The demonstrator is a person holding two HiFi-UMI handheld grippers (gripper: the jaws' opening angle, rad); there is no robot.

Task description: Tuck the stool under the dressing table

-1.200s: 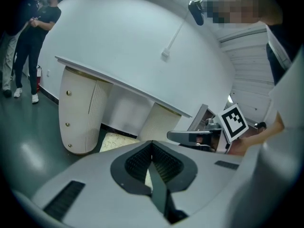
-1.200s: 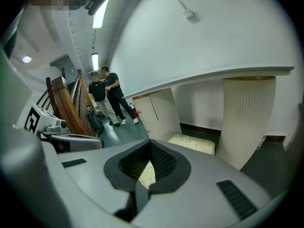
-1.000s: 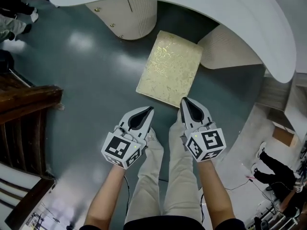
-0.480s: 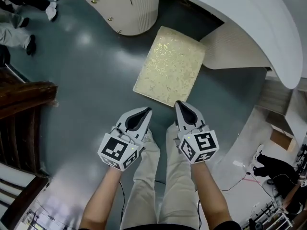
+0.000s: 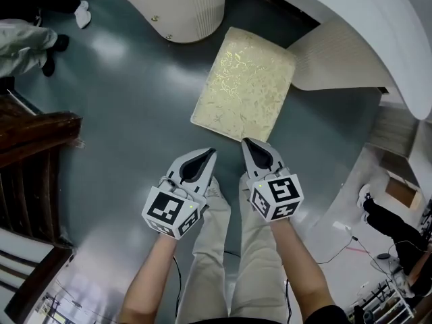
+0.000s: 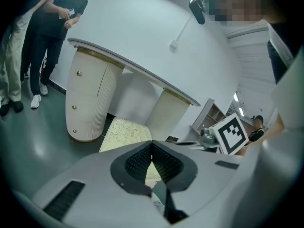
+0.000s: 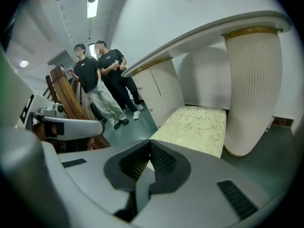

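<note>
Nearest the camera, the person's legs point(image 5: 226, 262) in pale trousers stand on the glossy grey-green floor point(image 5: 128, 93), with both forearms reaching forward above them. The left tongs point(image 5: 208, 154) are clenched, the ribbed pads meeting at the tip with nothing between them. The right tongs point(image 5: 246, 142) are likewise clenched and empty. The two sit side by side, close together, both pointing at the stool point(image 5: 244, 93). The tip of the right tongs appears just at the stool's near edge; whether it touches cannot be told. The left tongs are a little short of that edge.

The stool, a rectangular seat in cream-gold patterned fabric, stands on the floor, slightly askew. Its far end reaches the gap between the two fluted pedestals of the dressing table point(image 5: 368, 25), and most of the seat lies out in front of the curved white top. The left pedestal point(image 5: 185, 5) has small gold knobs; the right pedestal point(image 5: 337, 63) is just beside the stool's far corner.

Dark wooden furniture point(image 5: 34, 133) stands to the left, and two people point(image 7: 102, 77) are beyond it.
</note>
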